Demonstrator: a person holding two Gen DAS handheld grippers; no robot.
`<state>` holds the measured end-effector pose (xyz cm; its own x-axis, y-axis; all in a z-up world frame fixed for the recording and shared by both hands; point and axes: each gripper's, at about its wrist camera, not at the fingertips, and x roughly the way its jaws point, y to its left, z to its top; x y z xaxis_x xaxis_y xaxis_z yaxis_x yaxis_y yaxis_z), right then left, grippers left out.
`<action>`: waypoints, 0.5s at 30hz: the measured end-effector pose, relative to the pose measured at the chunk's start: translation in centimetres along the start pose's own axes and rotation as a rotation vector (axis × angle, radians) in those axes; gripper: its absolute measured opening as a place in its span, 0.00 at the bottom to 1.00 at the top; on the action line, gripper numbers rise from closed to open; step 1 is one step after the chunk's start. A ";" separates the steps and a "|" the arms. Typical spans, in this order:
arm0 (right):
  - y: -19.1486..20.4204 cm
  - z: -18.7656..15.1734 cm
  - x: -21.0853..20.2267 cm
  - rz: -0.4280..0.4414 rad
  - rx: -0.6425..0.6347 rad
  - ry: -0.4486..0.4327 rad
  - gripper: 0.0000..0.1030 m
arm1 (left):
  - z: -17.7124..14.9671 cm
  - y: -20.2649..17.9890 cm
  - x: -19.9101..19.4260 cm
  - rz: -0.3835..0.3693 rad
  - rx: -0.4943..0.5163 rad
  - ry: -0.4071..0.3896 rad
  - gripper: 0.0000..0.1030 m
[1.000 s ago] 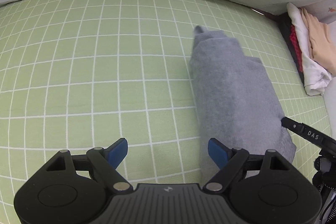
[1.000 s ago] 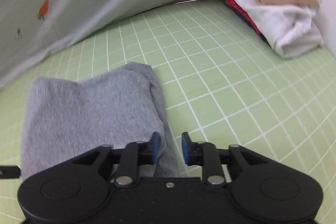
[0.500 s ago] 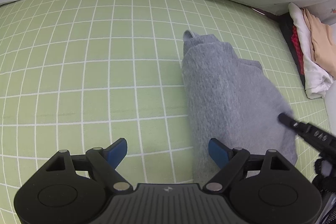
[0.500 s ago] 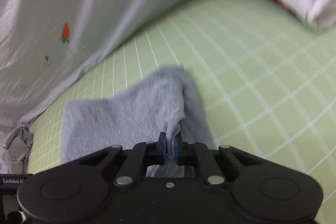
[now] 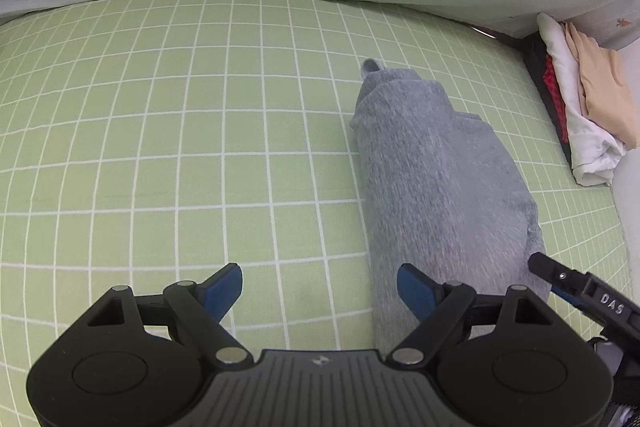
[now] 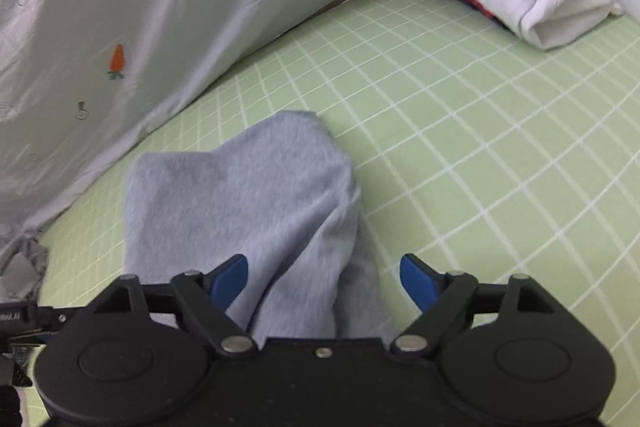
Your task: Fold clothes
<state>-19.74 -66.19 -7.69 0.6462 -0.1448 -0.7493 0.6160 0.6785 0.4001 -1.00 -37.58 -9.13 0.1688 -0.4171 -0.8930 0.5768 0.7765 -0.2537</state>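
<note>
Green checked sheet (image 5: 160, 147) lies bare left of folded grey garment (image 5: 432, 187); left fingers (image 5: 224, 287) spread, right fingers (image 6: 416, 279) opening over it.

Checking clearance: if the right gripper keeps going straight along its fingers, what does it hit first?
The gray garment. The right gripper points down at it, jaws opening, fabric lying between the fingers unpinched. Depth is hard to judge, but nothing else shows in that line before the green sheet.
</note>
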 end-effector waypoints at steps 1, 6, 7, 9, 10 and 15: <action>-0.1 -0.3 -0.2 0.013 -0.006 -0.001 0.34 | -0.5 -0.2 -0.4 0.001 0.000 -0.004 0.83; -0.1 -0.6 -3.1 0.064 -0.055 -0.059 0.06 | -3.5 -1.3 -2.1 0.014 -0.006 -0.013 0.83; -0.2 -0.6 -4.0 0.071 -0.058 -0.081 0.06 | -4.2 -1.6 -2.4 0.017 -0.008 -0.012 0.83; -0.9 -0.7 -5.1 0.059 -0.065 -0.090 0.06 | -5.6 -2.1 -2.9 0.032 -0.013 -0.010 0.83; -1.3 -1.0 -4.9 0.043 -0.077 -0.062 0.06 | -6.3 -2.3 -3.0 0.042 -0.018 -0.008 0.83; -3.1 -2.2 -3.6 -0.002 -0.122 0.066 0.63 | -8.9 -3.9 -3.4 0.082 -0.070 -0.002 0.83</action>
<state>-24.95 -66.25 -7.42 0.6113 -0.1012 -0.7849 0.5552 0.7616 0.3343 -10.92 -34.99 -8.42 0.2151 -0.3516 -0.9111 0.5036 0.8393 -0.2050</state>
